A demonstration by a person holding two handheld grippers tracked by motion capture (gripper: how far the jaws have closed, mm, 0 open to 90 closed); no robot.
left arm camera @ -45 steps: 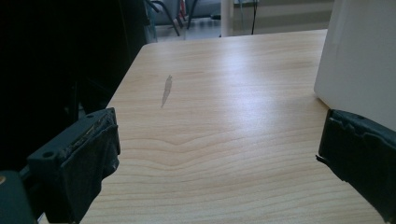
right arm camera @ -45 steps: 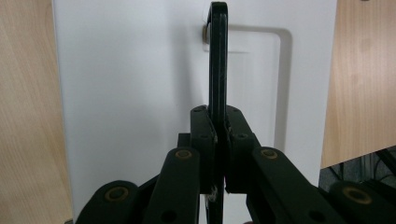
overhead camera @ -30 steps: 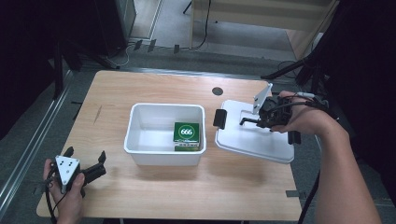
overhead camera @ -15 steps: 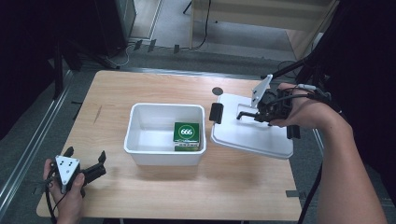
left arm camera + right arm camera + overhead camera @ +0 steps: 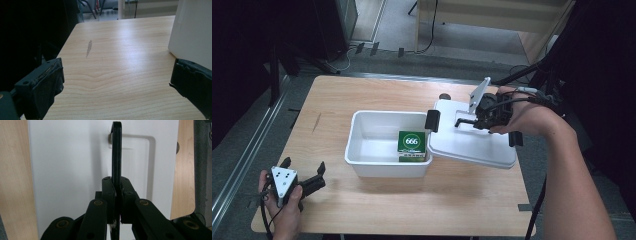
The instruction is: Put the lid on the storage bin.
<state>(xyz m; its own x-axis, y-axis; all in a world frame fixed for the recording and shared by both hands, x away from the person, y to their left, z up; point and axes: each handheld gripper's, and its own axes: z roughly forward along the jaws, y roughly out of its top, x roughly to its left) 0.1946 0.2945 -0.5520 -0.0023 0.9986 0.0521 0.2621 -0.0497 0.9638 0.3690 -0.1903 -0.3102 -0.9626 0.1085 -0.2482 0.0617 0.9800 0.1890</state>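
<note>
- Since a second ago, the lid (image 5: 472, 142) has come left, its left edge now over the tub (image 5: 387, 147).
- Right gripper (image 5: 479, 117) pinches the lid's handle (image 5: 116, 152).
- Left gripper (image 5: 307, 184) rests spread, near left.
- Keep it level; lower it squarely.

One legible marking is showing: the number "666", printed in green on a white oval, is standing on the top face of a green box (image 5: 411, 145). The box is lying inside the white bin (image 5: 362, 150), toward its right, near corner. Smaller print lower on the box is staying unreadable.
</note>
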